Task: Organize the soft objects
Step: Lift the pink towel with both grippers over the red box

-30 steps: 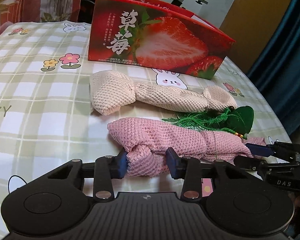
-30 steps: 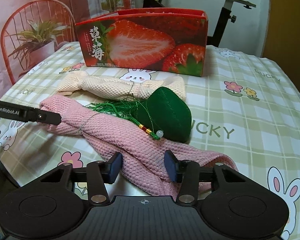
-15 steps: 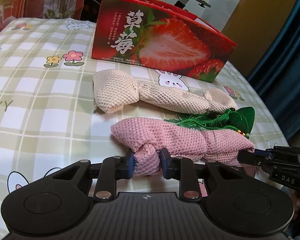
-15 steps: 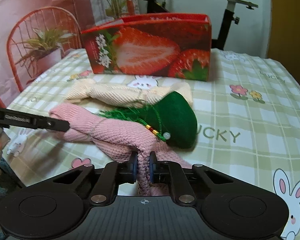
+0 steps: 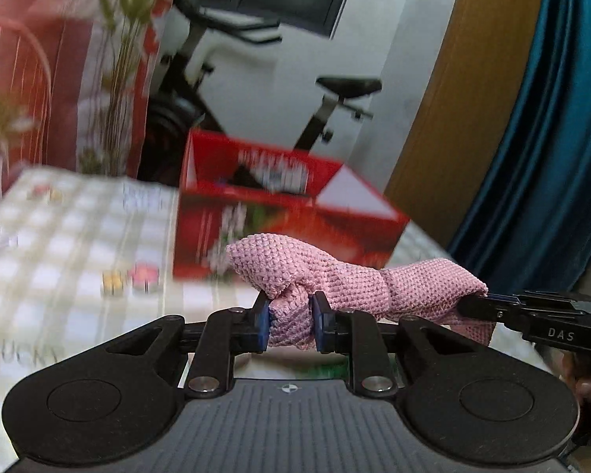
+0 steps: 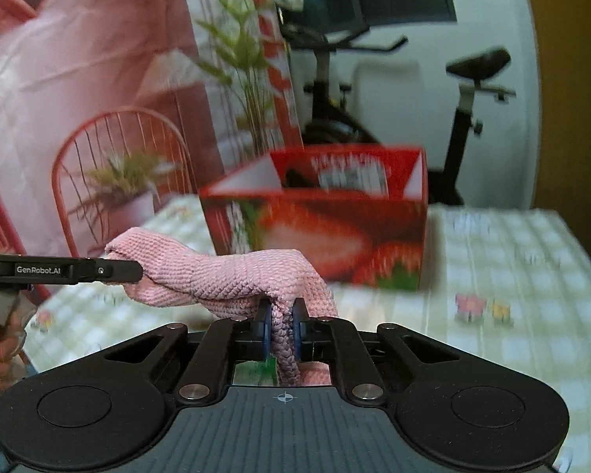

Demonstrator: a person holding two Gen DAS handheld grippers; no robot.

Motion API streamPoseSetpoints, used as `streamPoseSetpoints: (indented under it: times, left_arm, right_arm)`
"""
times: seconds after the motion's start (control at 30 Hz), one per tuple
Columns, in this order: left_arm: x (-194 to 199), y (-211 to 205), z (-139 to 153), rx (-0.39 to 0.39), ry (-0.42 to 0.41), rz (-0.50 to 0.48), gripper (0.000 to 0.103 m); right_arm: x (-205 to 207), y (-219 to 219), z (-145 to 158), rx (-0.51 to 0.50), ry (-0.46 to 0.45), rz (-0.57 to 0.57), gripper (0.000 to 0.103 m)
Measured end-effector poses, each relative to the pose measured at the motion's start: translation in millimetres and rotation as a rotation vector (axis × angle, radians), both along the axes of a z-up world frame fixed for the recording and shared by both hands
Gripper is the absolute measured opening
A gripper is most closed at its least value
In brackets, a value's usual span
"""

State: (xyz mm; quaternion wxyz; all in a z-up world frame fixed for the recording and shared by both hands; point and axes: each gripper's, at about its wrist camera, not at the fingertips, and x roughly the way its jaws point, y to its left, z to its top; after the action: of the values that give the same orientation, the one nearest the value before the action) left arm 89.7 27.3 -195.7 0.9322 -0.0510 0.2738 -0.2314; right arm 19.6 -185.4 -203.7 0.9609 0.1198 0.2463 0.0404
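A pink knitted cloth roll (image 5: 346,280) is held clear of the checked tablecloth (image 6: 532,276), one end pinched in each tool, apparently so it can be carried level toward the open red strawberry-printed box (image 6: 335,213) behind. The left gripper (image 5: 289,325), its jaws just narrowed, is clamped on a bunched end; the right gripper (image 6: 283,329) is closed almost fully on a thin fold.

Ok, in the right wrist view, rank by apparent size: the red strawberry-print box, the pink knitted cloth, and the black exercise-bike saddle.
1. Red strawberry-print box, largest.
2. Pink knitted cloth, close behind, though it hangs much nearer the camera, so its true rank is unsure.
3. Black exercise-bike saddle, smallest, but farthest away.
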Motion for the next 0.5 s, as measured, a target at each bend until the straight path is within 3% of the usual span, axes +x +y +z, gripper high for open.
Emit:
streamPoseSetpoints:
  times: [0.23,0.5]
  left_arm:
    - [66.3,-18.7,38.4,0.018,-0.062,0.021,0.023]
    - [152.2,-33.9,46.1,0.030,-0.005,0.064,0.023]
  right_arm:
    - [70.2,-34.2,35.2,-0.023,-0.073,-0.032,0.010]
    - [172.6,-71.0,24.5,0.004,-0.031,-0.103,0.009]
